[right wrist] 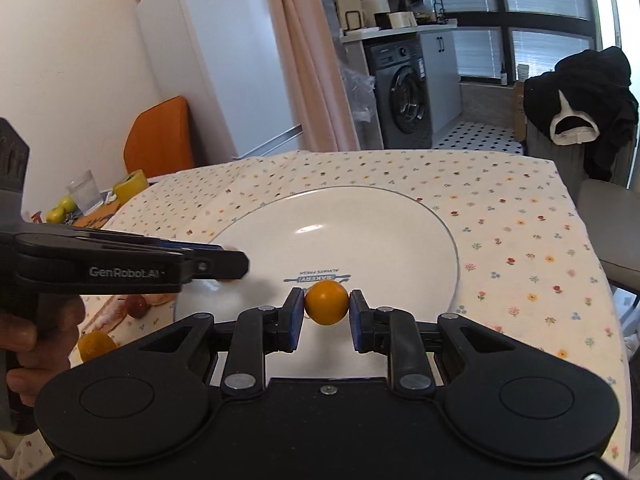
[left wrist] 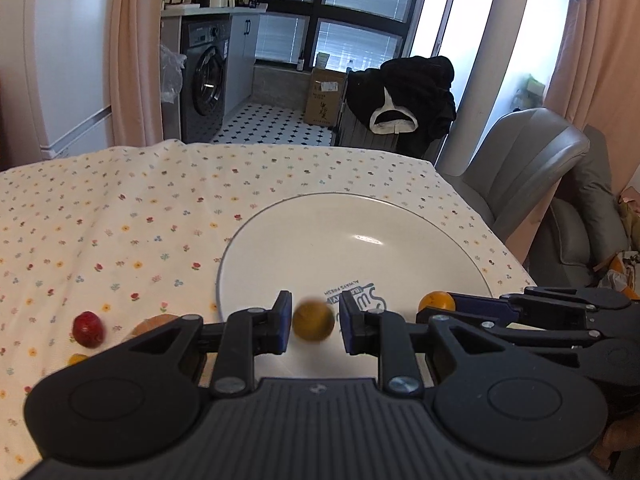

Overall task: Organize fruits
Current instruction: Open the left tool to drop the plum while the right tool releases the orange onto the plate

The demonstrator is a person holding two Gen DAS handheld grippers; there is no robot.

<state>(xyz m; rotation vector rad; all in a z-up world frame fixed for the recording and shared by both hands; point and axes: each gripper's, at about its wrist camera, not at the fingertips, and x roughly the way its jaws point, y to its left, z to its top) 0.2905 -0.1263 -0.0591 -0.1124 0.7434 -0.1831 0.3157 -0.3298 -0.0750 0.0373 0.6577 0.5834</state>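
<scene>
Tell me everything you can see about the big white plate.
The plate is round, white and glossy, ceramic by its look, with a thin dark rim line and a blue bakery logo printed inside. It lies flat on the floral tablecloth. Both tools hover above its near edge with small orange fruits between their fingers; nothing visibly rests on it.

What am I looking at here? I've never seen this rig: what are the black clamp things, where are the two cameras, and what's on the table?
No robot: a person holds a two-finger gripper in each hand, each carrying a fisheye camera looking along its fingers. In the left view, the left gripper stands open around a blurred yellow-orange fruit, apparently being let go. In the right view, the right gripper is shut on an orange fruit. Both are over a white plate on a floral tablecloth. A red fruit lies on the cloth beside the plate.
</scene>
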